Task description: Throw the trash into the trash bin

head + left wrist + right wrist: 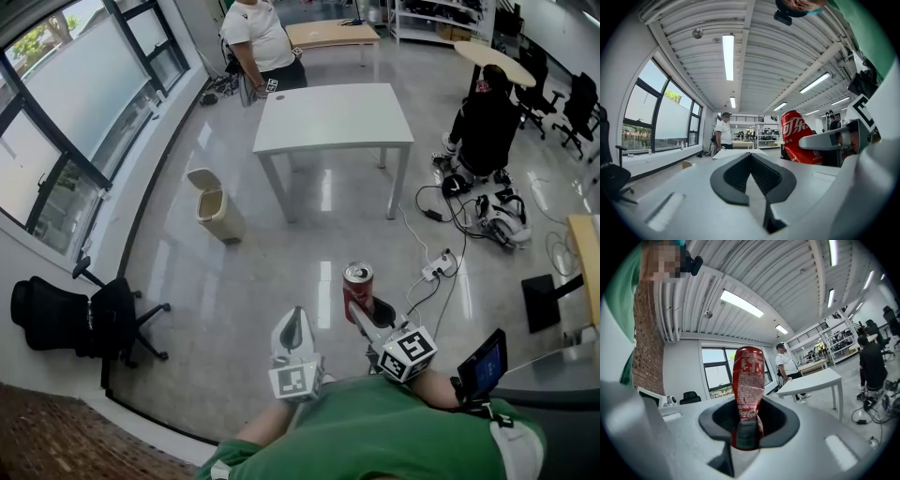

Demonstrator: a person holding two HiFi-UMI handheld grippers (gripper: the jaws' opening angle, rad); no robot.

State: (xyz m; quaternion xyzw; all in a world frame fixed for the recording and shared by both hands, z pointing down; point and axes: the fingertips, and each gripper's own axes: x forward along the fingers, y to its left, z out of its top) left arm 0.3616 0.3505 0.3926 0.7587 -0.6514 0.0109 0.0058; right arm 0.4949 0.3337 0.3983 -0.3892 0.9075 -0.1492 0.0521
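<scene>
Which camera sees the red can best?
The right gripper view: the can fills the middle, pinched in the right tool. The head view shows its top from above; the left gripper view shows its side, partly behind a jaw.

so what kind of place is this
Most likely an open-plan office or lab workroom: a white table stands on a glossy floor, a black swivel chair sits by the big windows, and shelving lines the far end.

White left gripper (296, 317) points level, fingers (733, 176) together; white right gripper (365, 314), level, clamps a red drink can (357, 281).
</scene>
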